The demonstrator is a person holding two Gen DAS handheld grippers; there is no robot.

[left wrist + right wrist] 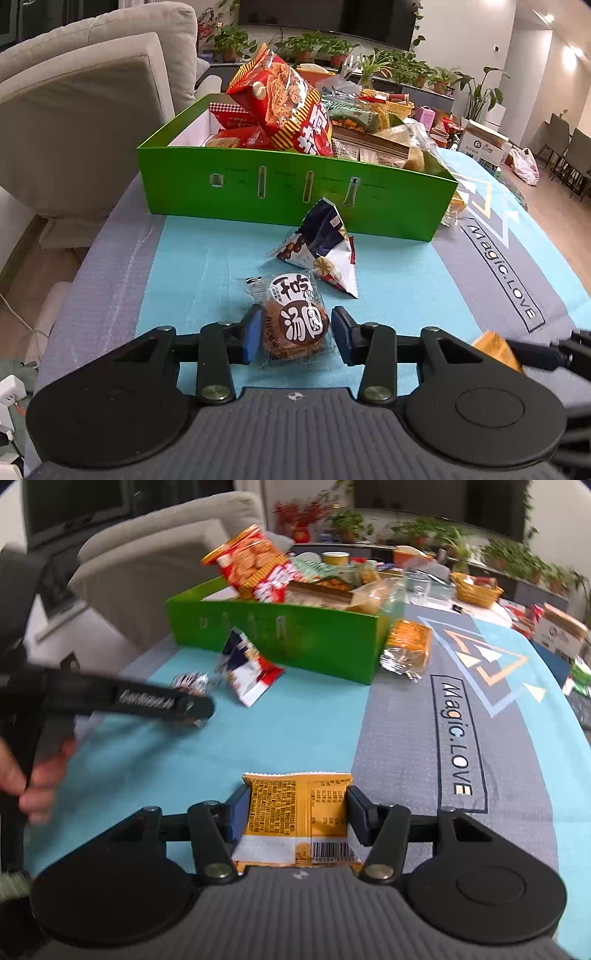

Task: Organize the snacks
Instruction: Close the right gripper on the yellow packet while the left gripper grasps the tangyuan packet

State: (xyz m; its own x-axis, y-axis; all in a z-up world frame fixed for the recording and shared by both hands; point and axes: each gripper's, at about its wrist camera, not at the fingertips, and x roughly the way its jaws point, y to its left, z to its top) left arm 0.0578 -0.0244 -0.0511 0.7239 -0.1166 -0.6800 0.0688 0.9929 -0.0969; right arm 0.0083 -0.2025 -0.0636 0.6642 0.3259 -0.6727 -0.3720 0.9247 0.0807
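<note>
The green box [295,192] at the far end is already heaped with snacks. Near it, the left gripper [295,334] pinches a wrapped cake [295,325]; the right gripper [293,814], jaws wide, straddles an orange packet [295,812]. A triangular packet [325,247] also waits.

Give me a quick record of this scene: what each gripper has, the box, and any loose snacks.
left gripper: jaws shut on a round cake
right gripper: jaws flank an orange pack; grip unclear
box: green, heaped with snacks, beyond both grippers
loose: triangle pack between cake and box; foil pack at the box's corner
</note>
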